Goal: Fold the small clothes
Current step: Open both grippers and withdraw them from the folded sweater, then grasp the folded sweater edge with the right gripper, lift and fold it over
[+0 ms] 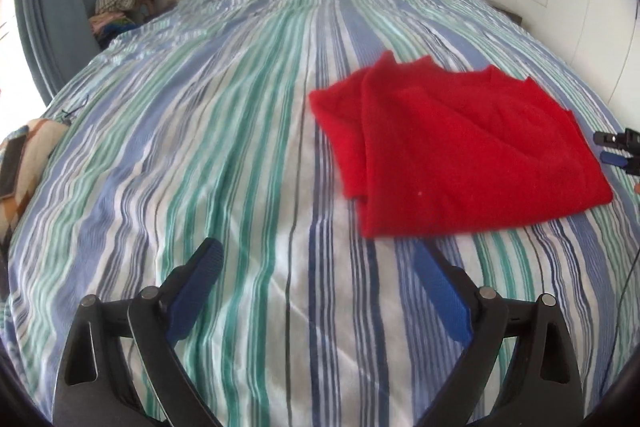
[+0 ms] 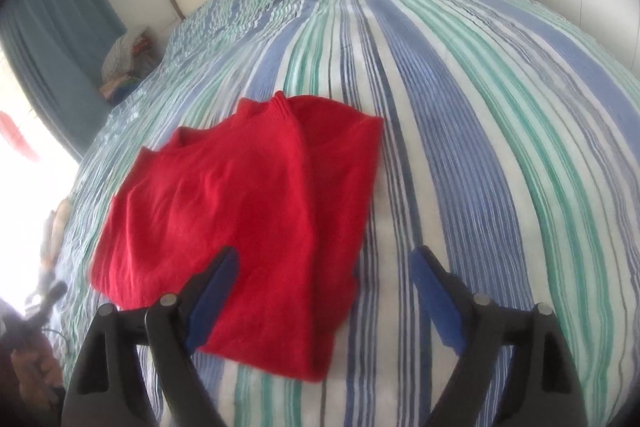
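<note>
Both hand-held grippers, left (image 1: 316, 265) and right (image 2: 324, 267), gaping, empty. Red garment (image 2: 240, 195) just ahead of right: soft, light, probably knit; pinch near hem corner.

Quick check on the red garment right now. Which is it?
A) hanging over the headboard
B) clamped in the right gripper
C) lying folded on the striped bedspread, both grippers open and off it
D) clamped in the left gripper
C: the red garment lies folded on the striped bedspread, while the left gripper and the right gripper both stand wide open, nothing pinched.
</note>
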Demonstrator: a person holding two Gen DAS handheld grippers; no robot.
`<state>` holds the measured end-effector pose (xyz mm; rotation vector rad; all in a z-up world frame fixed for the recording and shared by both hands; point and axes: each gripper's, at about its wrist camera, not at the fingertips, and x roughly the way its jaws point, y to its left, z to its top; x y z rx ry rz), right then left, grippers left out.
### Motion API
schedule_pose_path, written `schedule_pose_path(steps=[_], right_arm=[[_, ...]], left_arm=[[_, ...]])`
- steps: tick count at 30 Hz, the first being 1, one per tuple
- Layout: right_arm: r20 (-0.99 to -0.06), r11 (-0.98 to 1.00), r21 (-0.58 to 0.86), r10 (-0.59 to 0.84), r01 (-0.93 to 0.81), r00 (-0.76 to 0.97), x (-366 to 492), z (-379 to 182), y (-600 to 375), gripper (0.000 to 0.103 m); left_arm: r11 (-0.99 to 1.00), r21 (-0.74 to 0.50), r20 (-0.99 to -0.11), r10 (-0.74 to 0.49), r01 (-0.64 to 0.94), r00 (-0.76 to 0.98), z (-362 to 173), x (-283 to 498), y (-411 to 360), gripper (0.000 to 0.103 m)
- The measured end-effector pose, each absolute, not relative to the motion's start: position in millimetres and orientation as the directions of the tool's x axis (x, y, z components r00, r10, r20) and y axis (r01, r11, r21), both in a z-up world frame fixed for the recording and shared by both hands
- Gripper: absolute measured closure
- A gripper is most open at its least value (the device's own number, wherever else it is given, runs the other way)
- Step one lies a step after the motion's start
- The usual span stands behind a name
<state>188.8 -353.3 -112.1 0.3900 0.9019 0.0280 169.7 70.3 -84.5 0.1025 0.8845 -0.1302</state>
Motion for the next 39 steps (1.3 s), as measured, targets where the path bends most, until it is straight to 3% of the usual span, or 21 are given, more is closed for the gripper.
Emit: schedule_pose_path(steps=[6, 8, 9, 10, 11, 14, 21, 28, 30, 32, 35, 39], right_arm=[[-0.727, 0.821, 0.542, 0.352, 0.18, 0.59, 232, -137, -374, 0.015], [-0.755, 0.824, 0.531, 0.354, 0.198, 0.552, 243, -146, -367, 0.017], [-0.783, 0.845, 0.487, 0.309, 0.221, 0.54, 245, -148, -363, 0.027], [-0.802, 0.858, 0.453, 0.273, 0.241, 0.532, 247, -147, -361, 0.066], [-0.79, 0.845, 0.479, 0.295, 0.24, 0.538, 247, -145, -360, 0.092], [-0.768, 0.848, 0.476, 0.272, 0.233, 0.579, 243, -113, -344, 0.092], [-0.722, 0.883, 0.469, 0.387, -0.006, 0.574, 282, -33, -207, 0.092], [-0.751, 0.893, 0.429, 0.436, -0.134, 0.496, 320, -74, -55, 0.091], [-0.756, 0.883, 0.449, 0.456, -0.136, 0.47, 322, -101, -31, 0.08], [-0.748, 0.836, 0.529, 0.539, -0.142, 0.387, 324, -127, -16, 0.043], [-0.65, 0.741, 0.645, 0.661, -0.189, 0.374, 311, -120, -17, 0.033], [-0.525, 0.646, 0.726, 0.743, -0.238, 0.416, 290, -82, -57, 0.033]], left_arm=[[0.988, 0.024, -0.811, -0.071, 0.155, 0.58, -125, 161, 79, 0.006], [0.988, 0.002, -0.802, -0.092, 0.156, 0.59, -121, 160, 82, 0.006], [0.987, -0.011, -0.795, -0.108, 0.163, 0.598, -119, 159, 84, 0.006], [0.986, -0.02, -0.786, -0.118, 0.167, 0.606, -116, 158, 86, 0.006], [0.986, -0.024, -0.782, -0.121, 0.165, 0.612, -115, 156, 88, 0.006], [0.987, -0.053, -0.785, -0.134, 0.149, 0.605, -113, 156, 97, 0.006], [0.988, -0.118, -0.757, -0.151, 0.094, 0.636, -98, 157, 123, 0.007], [0.991, -0.137, -0.757, -0.106, 0.001, 0.645, -103, 164, 153, 0.007], [0.988, -0.152, -0.763, -0.106, -0.019, 0.638, -105, 166, 159, 0.007], [0.985, -0.172, -0.764, -0.113, -0.032, 0.635, -106, 166, 165, 0.007], [0.979, -0.201, -0.765, -0.131, -0.041, 0.631, -105, 167, 171, 0.007], [0.968, -0.247, -0.761, -0.17, -0.036, 0.626, -102, 167, 172, 0.007]])
